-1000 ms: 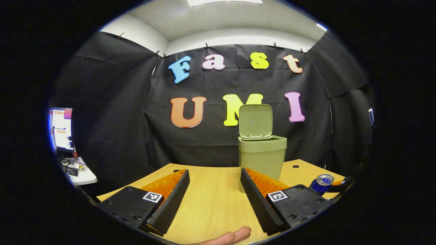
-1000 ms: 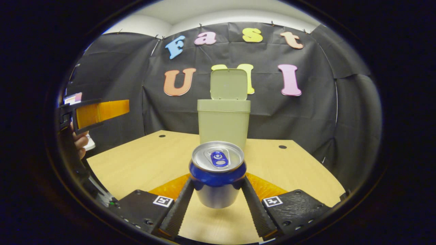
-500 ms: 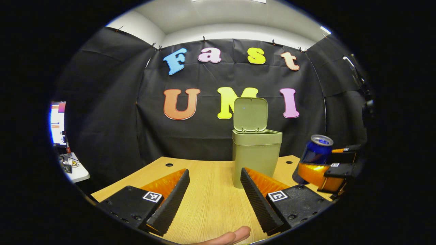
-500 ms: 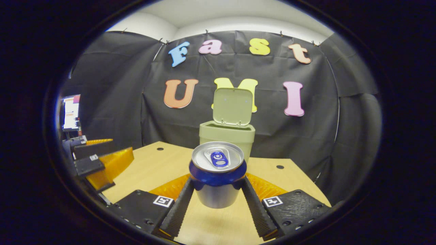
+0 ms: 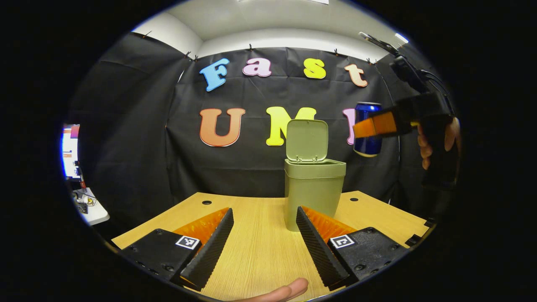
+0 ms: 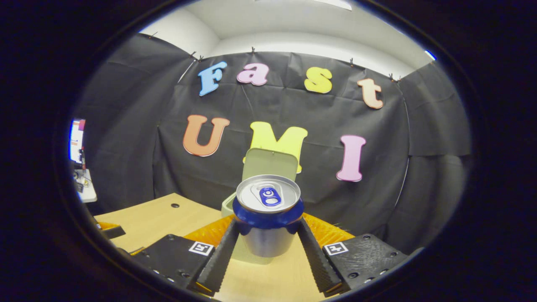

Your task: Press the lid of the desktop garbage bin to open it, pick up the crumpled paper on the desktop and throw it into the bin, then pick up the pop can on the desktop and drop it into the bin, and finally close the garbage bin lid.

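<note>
Holding the pop can [image 6: 268, 218] upright, clamped in my right gripper [image 6: 268, 251], high and right of the open bin [image 5: 314, 191].
My left gripper [image 5: 262, 239] sits low, jaws apart, empty.

Left gripper view sits low; right gripper view higher (both face bin [image 5: 314, 191]).

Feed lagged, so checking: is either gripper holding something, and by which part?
The right gripper holds the pop can upright, its fingers pressing on opposite sides of the body. The left gripper is open, holding nothing.
</note>
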